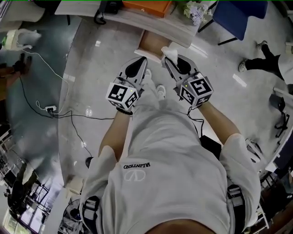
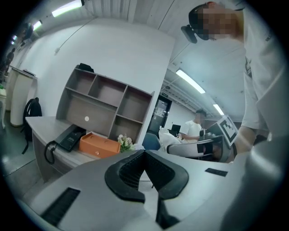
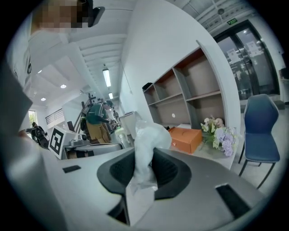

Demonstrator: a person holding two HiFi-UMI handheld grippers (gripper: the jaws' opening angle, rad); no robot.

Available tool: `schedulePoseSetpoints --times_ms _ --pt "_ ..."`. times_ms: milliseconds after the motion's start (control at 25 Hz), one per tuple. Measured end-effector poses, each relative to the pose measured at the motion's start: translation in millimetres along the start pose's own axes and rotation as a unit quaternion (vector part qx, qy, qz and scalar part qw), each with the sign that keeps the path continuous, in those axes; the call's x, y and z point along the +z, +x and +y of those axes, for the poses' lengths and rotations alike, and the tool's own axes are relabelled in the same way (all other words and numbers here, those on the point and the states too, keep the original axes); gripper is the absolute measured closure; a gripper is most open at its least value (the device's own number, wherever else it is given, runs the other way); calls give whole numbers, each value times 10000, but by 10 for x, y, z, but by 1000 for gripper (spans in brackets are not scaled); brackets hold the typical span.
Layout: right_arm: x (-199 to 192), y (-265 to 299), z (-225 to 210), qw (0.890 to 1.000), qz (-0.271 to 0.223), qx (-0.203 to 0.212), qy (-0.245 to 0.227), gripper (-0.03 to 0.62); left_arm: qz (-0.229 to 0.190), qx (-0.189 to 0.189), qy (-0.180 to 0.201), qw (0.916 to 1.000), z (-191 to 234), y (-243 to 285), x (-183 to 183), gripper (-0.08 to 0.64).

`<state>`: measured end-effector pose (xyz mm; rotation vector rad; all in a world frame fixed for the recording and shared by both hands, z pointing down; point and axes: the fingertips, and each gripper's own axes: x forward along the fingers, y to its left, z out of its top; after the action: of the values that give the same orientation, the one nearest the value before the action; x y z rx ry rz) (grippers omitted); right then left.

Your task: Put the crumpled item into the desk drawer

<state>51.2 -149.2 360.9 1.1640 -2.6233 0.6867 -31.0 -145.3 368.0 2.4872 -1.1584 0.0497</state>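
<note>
The crumpled item is a white tissue [image 1: 169,52] [image 3: 149,135]. My right gripper [image 1: 170,59] [image 3: 145,155] is shut on it, and the tissue sticks up past the fingertips. Beside it, my left gripper [image 1: 139,62] [image 2: 145,153] is held at the same height, shut with nothing between its pads. Both point toward the pale desk [image 1: 137,19] ahead. Below the desk's edge, just beyond the two grippers, shows a brown wooden part [image 1: 151,42] that looks like the drawer. Whether it stands open I cannot tell.
On the desk lie an orange box [image 1: 146,6] [image 2: 97,145], a black phone [image 1: 108,6] [image 2: 67,139] and flowers [image 1: 195,11] [image 3: 221,133]. A shelf unit [image 2: 108,106] rises behind. A blue chair [image 1: 240,16] stands right of the desk. Cables and a power strip [image 1: 49,109] lie on the floor left.
</note>
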Motion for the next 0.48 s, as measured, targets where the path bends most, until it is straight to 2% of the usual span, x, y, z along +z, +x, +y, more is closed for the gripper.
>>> schedulePoseSetpoints --times_ms 280,480 --pt "-548 643 -195 9978 632 -158 142 503 602 170 -99 9980 604 335 -582 561" --pt "-1114 1014 -452 9934 1060 -406 169 503 944 157 -175 9953 920 556 -1052 561"
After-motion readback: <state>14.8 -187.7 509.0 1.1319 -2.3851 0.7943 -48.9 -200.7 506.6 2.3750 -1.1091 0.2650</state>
